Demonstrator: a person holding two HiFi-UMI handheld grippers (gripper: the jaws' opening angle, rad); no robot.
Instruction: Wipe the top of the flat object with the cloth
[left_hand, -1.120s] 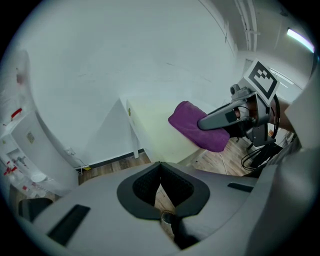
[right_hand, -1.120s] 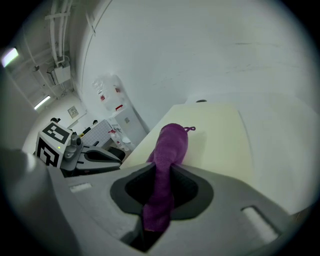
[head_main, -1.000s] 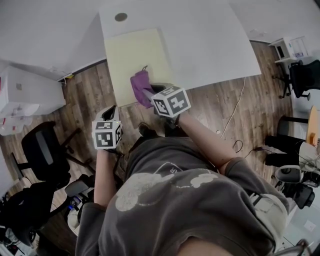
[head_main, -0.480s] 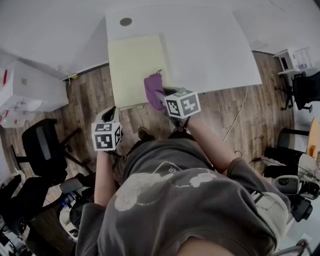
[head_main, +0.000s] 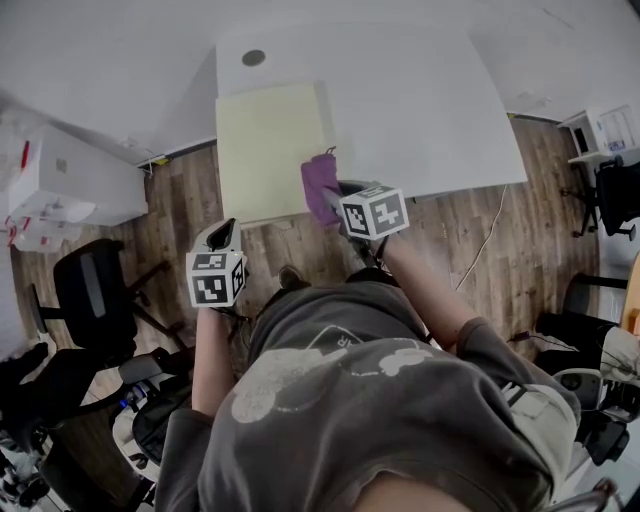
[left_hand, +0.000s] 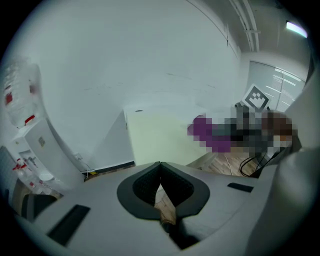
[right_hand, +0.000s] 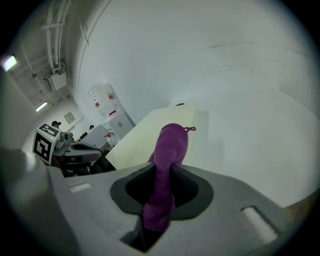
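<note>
Cloth (right_hand: 170, 150) is hanging pinched in my right gripper (right_hand: 162, 172) at the yellow board's (head_main: 265, 140) near-right edge — wiping, I'm judging, barely started — while my left gripper (left_hand: 160, 185) is idling off its near edge, jaws together, empty.

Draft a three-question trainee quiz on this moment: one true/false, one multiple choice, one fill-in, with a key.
1. True or false: the left gripper, not the right gripper, holds the cloth.
2. The cloth's colour is: A green, B purple, C orange.
3. Fill in: the flat pale yellow sheet lies on the white ____.

Key:
1. False. The left gripper is shut on nothing, and the right gripper is shut on the cloth.
2. B.
3. table.
</note>
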